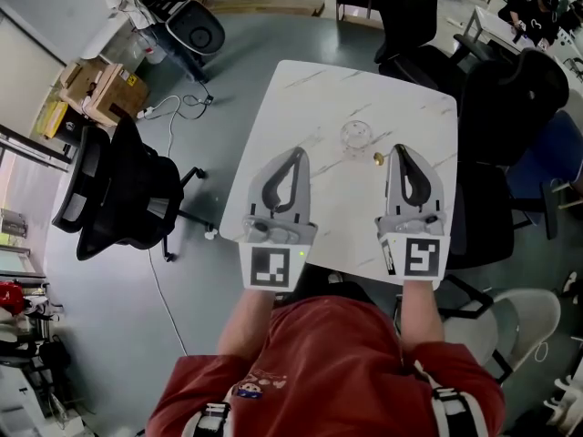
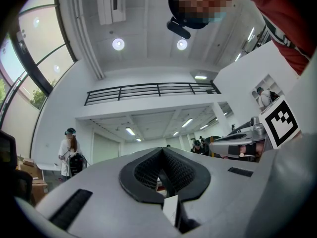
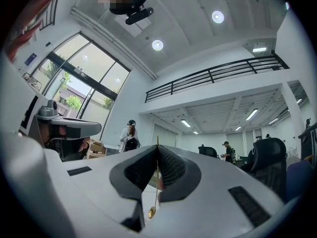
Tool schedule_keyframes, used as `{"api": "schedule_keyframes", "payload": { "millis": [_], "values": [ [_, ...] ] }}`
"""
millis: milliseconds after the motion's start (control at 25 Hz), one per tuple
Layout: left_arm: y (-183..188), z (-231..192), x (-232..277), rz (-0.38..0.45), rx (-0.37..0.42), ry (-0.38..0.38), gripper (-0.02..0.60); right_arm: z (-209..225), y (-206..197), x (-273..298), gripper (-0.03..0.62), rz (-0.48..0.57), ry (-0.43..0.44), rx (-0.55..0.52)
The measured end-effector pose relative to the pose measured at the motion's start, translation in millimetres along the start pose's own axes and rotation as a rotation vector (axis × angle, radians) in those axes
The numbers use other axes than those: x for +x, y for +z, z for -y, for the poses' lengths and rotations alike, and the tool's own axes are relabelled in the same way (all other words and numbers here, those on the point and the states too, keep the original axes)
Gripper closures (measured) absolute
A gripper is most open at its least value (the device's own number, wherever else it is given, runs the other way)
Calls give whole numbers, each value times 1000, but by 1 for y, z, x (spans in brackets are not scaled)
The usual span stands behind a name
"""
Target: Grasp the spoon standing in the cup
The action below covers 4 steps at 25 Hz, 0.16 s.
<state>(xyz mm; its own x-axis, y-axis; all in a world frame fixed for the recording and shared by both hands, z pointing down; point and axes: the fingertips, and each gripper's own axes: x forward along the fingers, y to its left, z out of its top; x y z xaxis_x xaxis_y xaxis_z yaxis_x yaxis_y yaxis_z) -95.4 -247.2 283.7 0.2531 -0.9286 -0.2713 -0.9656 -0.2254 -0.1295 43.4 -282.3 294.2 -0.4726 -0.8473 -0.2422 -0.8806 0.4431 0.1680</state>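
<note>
Nearest, both tongs are held out side by side over the white marble surface point(image 1: 301, 98), pointed away from the body and tipped a bit upward. The left tongs point(image 1: 299, 152) are pinched together, nothing in them. The right tongs point(image 1: 402, 149) are clamped on the thin gold spoon point(image 3: 153, 192). Its long axis is roughly upright, rounded end down, thin tip poking above the jaws. That's only made out in the right gripper view; from the head view just a gold speck is seen. Slightly beyond, the glass cup point(image 1: 356, 137) is stood apart from it.
</note>
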Motion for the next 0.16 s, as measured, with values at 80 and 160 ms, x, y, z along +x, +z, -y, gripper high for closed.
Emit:
{"api": "schedule_keyframes", "payload": {
  "millis": [80,160],
  "values": [
    [0,-1,-1,-1,-5,3,572,-1,-1,0,579,1,-2,10],
    [-1,-1,-2,-2,-11,7,572,-2,-2,-1,579,2,-5,26]
  ]
}}
